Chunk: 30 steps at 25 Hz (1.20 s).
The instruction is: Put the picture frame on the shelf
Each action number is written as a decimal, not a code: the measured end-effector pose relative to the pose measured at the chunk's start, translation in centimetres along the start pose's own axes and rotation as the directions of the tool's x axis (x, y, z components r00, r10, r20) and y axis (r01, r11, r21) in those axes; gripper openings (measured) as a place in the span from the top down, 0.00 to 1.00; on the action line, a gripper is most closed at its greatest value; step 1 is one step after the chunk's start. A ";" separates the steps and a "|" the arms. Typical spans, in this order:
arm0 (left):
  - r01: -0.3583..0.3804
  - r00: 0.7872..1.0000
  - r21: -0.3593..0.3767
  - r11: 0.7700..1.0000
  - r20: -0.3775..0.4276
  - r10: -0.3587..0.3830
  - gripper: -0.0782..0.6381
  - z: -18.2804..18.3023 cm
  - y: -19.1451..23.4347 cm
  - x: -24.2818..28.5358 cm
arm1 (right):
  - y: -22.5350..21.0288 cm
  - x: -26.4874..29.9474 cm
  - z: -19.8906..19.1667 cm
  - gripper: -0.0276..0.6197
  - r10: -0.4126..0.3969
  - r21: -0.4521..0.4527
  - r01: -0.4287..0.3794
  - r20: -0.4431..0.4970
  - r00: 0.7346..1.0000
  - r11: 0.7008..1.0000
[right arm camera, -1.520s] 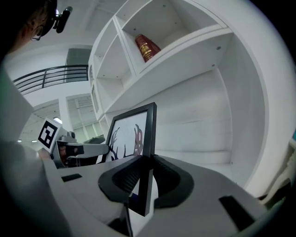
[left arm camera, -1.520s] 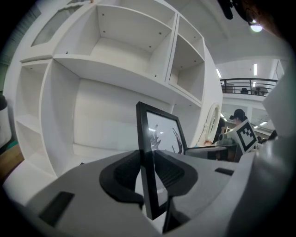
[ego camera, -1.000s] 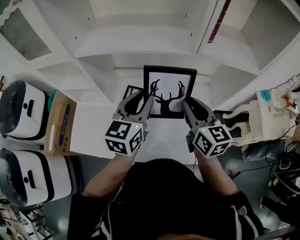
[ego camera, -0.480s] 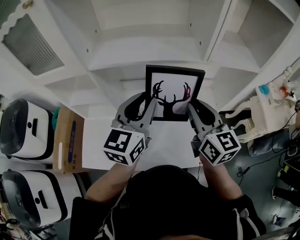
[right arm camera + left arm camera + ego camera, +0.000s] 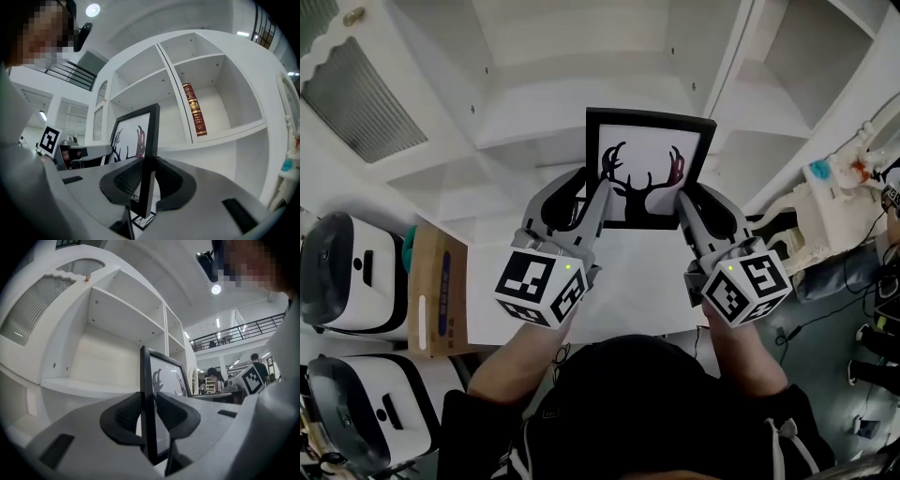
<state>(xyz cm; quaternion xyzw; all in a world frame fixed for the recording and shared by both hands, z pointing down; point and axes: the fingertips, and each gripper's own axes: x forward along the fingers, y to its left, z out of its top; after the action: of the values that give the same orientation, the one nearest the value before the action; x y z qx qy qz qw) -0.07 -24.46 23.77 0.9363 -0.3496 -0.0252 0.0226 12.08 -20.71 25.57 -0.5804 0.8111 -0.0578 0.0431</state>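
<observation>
The picture frame (image 5: 642,155) is black with a dark antler silhouette on white. It is held upright in the air in front of the white shelf unit (image 5: 581,84). My left gripper (image 5: 586,194) is shut on its left edge and my right gripper (image 5: 697,194) is shut on its right edge. In the left gripper view the frame (image 5: 146,394) stands edge-on between the dark pads (image 5: 126,413), with an open shelf board (image 5: 84,385) behind it. In the right gripper view the frame (image 5: 151,140) sits clamped in the right gripper (image 5: 146,180).
A red book (image 5: 194,110) stands in the shelf compartment to the right of the frame. A white table (image 5: 637,281) lies below the grippers. A cardboard box (image 5: 441,300) and two white appliances (image 5: 342,272) sit at the left. A cluttered white stand (image 5: 834,187) is at the right.
Both grippers have risen together with the frame, carrying it off the table and closer to the shelf compartments. The grip on both edges is unchanged.
</observation>
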 end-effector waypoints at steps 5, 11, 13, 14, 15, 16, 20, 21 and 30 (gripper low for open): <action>-0.009 1.000 0.017 1.000 0.014 0.009 0.75 2.8 0.0 2.6 | -2.0 1.4 3.3 0.82 0.016 -0.016 -0.016 0.009 1.000 1.000; -0.037 0.995 0.089 0.995 0.092 0.029 0.75 5.5 -0.6 1.4 | -1.0 1.1 5.7 0.82 0.060 -0.067 -0.054 0.092 0.994 0.996; -0.044 0.993 0.110 0.993 0.112 0.032 0.75 5.8 -1.0 1.1 | -0.9 0.9 5.9 0.82 0.071 -0.085 -0.061 0.120 0.990 0.995; -0.048 0.992 0.120 0.992 0.119 0.034 0.75 5.9 -1.2 0.9 | -0.9 0.7 6.0 0.82 0.076 -0.088 -0.065 0.130 0.989 0.994; -0.053 0.991 0.128 0.990 0.126 0.037 0.75 6.1 -1.3 0.6 | -0.7 0.6 6.1 0.82 0.081 -0.090 -0.069 0.138 0.987 0.994; -0.057 0.990 0.137 0.989 0.134 0.038 0.75 6.4 -1.4 0.5 | -0.6 0.5 6.4 0.82 0.085 -0.091 -0.073 0.145 0.986 0.993; -0.071 0.987 0.148 0.986 0.154 0.048 0.75 8.9 -0.5 1.6 | -0.9 2.3 8.7 0.82 0.103 -0.100 -0.088 0.159 0.982 0.991; -0.075 0.987 0.151 0.986 0.154 0.051 0.75 9.3 -0.2 1.9 | -1.1 2.8 9.0 0.82 0.104 -0.099 -0.089 0.159 0.982 0.991; -0.099 0.980 0.184 0.978 0.190 0.064 0.75 11.7 1.4 3.4 | -1.8 5.6 11.2 0.82 0.108 -0.126 -0.086 0.180 0.978 0.988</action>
<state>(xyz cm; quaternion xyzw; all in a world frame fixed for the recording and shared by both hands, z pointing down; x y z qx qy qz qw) 0.88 -28.02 12.08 0.9126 -0.3893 -0.0762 -0.0990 13.48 -27.12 14.70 -0.5445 0.8329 0.0471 0.0873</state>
